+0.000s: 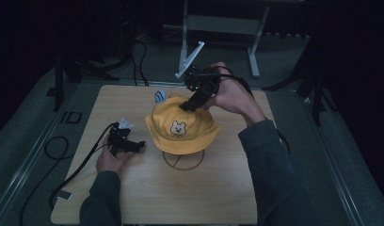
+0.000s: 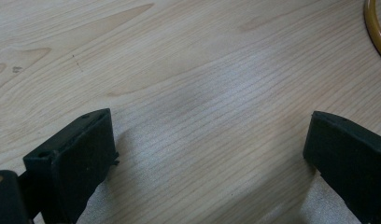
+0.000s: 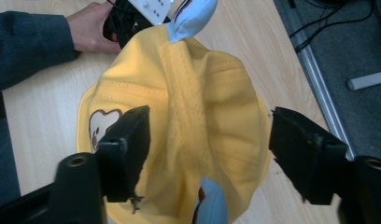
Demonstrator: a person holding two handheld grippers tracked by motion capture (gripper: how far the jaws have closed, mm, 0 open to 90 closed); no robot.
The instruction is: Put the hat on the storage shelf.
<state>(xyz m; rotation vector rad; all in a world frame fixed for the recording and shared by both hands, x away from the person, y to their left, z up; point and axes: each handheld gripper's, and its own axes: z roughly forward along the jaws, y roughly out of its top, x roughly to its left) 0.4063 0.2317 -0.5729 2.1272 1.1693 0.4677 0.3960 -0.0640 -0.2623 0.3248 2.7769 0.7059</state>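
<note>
A yellow bucket hat [image 1: 182, 128] with a bear face and light blue ears [image 1: 160, 96] sits on a wire stand [image 1: 183, 161] at mid-table. My right gripper [image 1: 190, 104] hovers over the hat's crown [image 3: 202, 112], jaws wide apart above the fabric, nothing pinched between them. A second blue ear [image 3: 212, 205] shows near the bottom of the right gripper view. My left gripper [image 1: 139, 145] rests on the wooden table [image 2: 188, 79] left of the hat, jaws spread with bare wood between them. The stand's ring [image 2: 376, 28] curves in at the top right corner of the left gripper view.
The wooden table [image 1: 148, 197] has free room in front and to the left. Black cables [image 1: 58, 150] trail off its left edge. A metal frame [image 1: 218, 28] stands on the floor beyond the far edge. The table's right edge [image 3: 314, 74] drops to grey floor.
</note>
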